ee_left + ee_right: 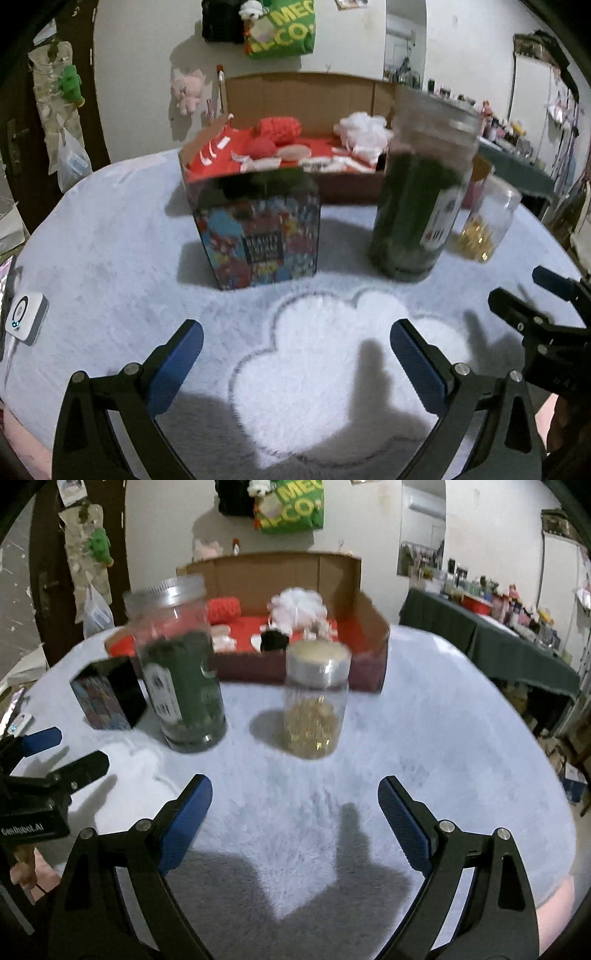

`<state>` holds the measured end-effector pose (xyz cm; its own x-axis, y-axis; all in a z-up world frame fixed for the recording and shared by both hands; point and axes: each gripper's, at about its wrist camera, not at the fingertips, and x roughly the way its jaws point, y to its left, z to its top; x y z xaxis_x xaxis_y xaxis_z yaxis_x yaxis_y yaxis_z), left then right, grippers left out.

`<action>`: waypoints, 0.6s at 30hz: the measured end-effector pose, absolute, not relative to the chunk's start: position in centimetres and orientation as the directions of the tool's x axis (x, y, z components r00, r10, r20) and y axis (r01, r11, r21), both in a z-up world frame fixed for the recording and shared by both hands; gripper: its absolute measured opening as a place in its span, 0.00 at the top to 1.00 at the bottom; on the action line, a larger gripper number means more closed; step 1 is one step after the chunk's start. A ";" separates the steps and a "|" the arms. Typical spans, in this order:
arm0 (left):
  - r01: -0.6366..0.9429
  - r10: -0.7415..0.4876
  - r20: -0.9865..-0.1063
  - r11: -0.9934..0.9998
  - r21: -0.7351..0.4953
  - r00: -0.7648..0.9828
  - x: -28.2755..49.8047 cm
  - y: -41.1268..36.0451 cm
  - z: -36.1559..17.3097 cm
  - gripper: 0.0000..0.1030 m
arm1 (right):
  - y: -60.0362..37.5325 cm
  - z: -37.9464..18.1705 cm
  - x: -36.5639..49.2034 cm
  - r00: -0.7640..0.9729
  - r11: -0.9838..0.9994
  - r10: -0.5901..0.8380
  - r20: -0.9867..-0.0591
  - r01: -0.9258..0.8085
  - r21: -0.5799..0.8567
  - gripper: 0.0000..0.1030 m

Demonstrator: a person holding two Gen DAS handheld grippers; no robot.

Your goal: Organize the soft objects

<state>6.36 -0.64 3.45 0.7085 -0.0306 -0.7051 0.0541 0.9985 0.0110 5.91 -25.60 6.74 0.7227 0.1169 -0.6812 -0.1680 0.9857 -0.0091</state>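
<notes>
I held both tongs low over the fluffy pale cloth [110, 229], my left gripper [295, 347] spread wide with nothing between its blue pads, my right gripper [295, 797] just as wide and just as empty. From the left camera, the patterned box [258, 240] stood at about twelve o'clock, dark green stuff showing at its top, with the tall jar [421, 192] of green material at one o'clock and the small jar [487, 225] of gold bits just beyond it at two. Behind them all, further toward twelve, sat the cardboard tray [295, 88] with its red lining, and in it lay the soft things: a red knitted piece [280, 129] to the left, a white puff [364, 133] to the right, and, seen from the right camera, a small black soft lump [274, 639] near the front wall. So the soft pieces I could make out lay gathered in the tray, while the jars and box stood on the cloth in front of it. That would fit either sorting yet to come out of the tray or a tray filled as the final home; I could not settle which. Any reach toward the tray would have called for lifting over the jars, which stood close enough together to be knocked.
</notes>
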 end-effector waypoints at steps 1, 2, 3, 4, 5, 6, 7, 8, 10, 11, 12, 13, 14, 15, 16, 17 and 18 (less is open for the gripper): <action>0.051 -0.024 -0.708 0.999 0.018 0.706 6.4 -0.7 3.3 0.00 | -25.5 6.4 6.0 0.720 0.986 0.113 -0.685 -0.164 -0.010 0.11; 0.047 -0.013 -0.712 0.999 0.028 0.702 6.5 -0.8 3.1 0.00 | -25.5 6.2 6.1 0.716 0.987 0.108 -0.689 -0.162 -0.014 0.11; 0.041 -0.007 -0.721 0.999 0.030 0.693 6.7 -0.9 2.8 0.00 | -25.4 5.9 6.2 0.710 0.987 0.098 -0.698 -0.157 -0.021 0.11; 0.039 -0.008 -0.725 0.999 0.026 0.688 6.7 -0.8 2.6 0.00 | -25.3 5.6 6.4 0.702 0.988 0.089 -0.707 -0.150 -0.025 0.11; 0.031 -0.013 -0.728 0.999 0.012 0.686 6.8 -0.7 2.5 0.00 | -25.3 5.4 6.5 0.696 0.989 0.086 -0.713 -0.148 -0.025 0.11; 0.026 -0.015 -0.725 1.000 0.004 0.688 6.8 -0.5 2.5 0.00 | -25.3 5.1 6.6 0.689 0.989 0.085 -0.719 -0.145 -0.021 0.11; 0.020 -0.013 -0.724 1.000 0.002 0.690 6.8 -0.4 2.5 0.00 | -25.5 5.0 6.6 0.691 0.990 0.090 -0.717 -0.142 -0.013 0.11; 0.016 -0.010 -0.724 1.000 0.002 0.690 6.9 -0.4 2.5 0.00 | -25.5 5.0 6.4 0.693 0.990 0.092 -0.715 -0.142 -0.010 0.11; 0.009 -0.002 -0.724 1.000 0.006 0.689 6.9 -0.5 2.5 0.00 | -25.5 4.9 6.4 0.693 0.989 0.090 -0.715 -0.144 -0.016 0.10; 0.006 0.003 -0.724 1.000 0.010 0.690 6.9 -0.6 2.5 0.00 | -25.6 5.0 6.4 0.694 0.990 0.090 -0.714 -0.143 -0.015 0.10; 0.005 0.008 -0.723 1.000 0.016 0.691 6.9 -0.7 2.5 0.00 | -25.6 4.9 6.4 0.694 0.990 0.091 -0.714 -0.142 -0.012 0.10; 0.005 0.010 -0.722 1.000 0.019 0.692 6.9 -0.7 2.5 0.00 | -25.7 4.9 6.5 0.694 0.990 0.092 -0.714 -0.141 -0.009 0.10; 0.003 0.011 -0.723 1.000 0.018 0.691 7.0 -0.7 2.5 0.00 | -25.7 4.9 6.5 0.694 0.990 0.093 -0.714 -0.139 -0.006 0.10; 0.001 0.012 -0.723 1.000 0.017 0.691 7.0 -0.6 2.5 0.00 | -25.8 4.9 6.5 0.693 0.991 0.094 -0.715 -0.137 -0.002 0.09; 0.000 0.012 -0.724 1.000 0.017 0.690 7.0 -0.6 2.5 0.00 | -25.8 4.9 6.5 0.693 0.991 0.093 -0.715 -0.135 -0.002 0.09; -0.001 0.013 -0.724 1.000 0.018 0.690 7.1 -0.7 2.5 0.00 | -25.8 4.9 6.7 0.693 0.991 0.093 -0.715 -0.133 -0.001 0.09; -0.001 0.013 -0.724 1.000 0.017 0.690 7.1 -0.7 2.5 0.00 | -25.9 4.9 6.8 0.694 0.991 0.092 -0.714 -0.133 -0.001 0.08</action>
